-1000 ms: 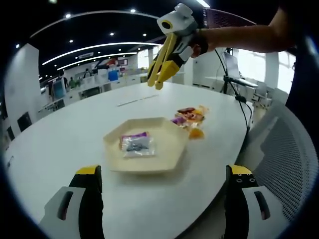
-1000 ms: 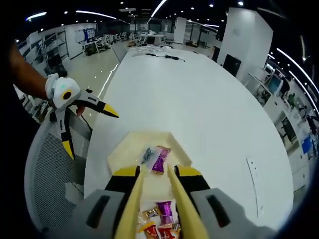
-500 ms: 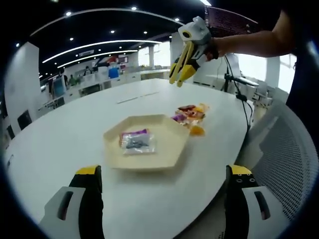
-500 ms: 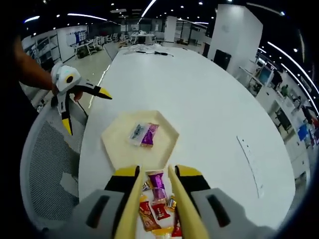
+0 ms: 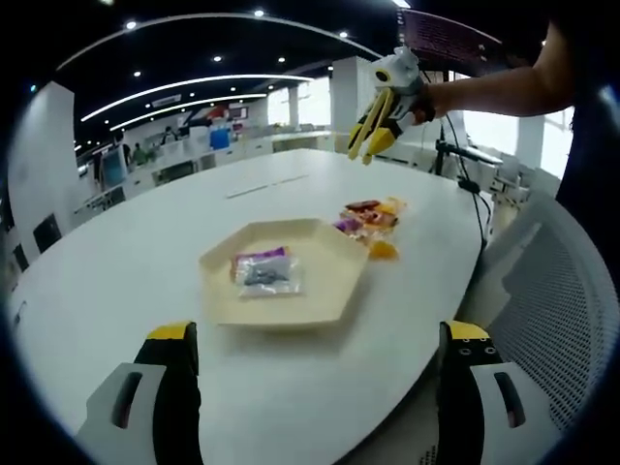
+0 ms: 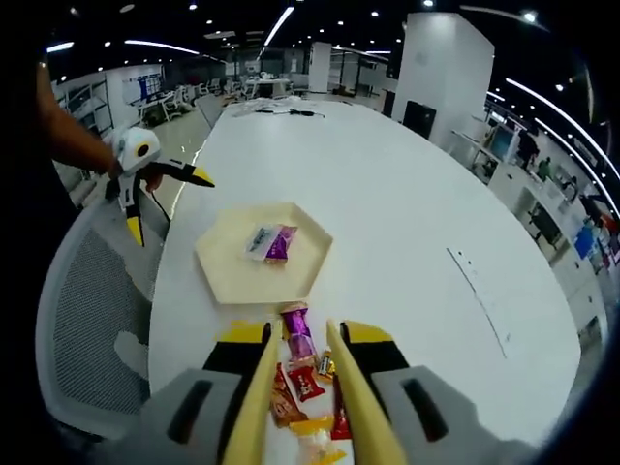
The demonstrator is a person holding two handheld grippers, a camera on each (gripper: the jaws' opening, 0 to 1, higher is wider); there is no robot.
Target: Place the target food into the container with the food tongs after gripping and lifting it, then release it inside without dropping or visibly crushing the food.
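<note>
Your left gripper point(image 6: 160, 199) hangs wide open and empty off the surface's point(image 6: 407, 194) edge. The hexagonal tray point(image 6: 228, 276) holds two wrapped snacks point(image 6: 269, 241). The snack pile point(image 6: 305, 373) lies just beside it, under your right gripper point(image 6: 300, 387), whose tongs stand slightly parted, holding nothing.

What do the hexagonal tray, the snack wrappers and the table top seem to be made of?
Hexagonal tray: probably plastic or melamine, matte cream, with a smooth uniform raised rim; the material stays uncertain.
Snack wrappers: thin glossy plastic film, judging by bright printed colours, crinkles and small highlights; the one in the tray looks partly clear.
Table top: smooth white laminate-like surface with a soft sheen that reflects the ceiling lights faintly.
</note>
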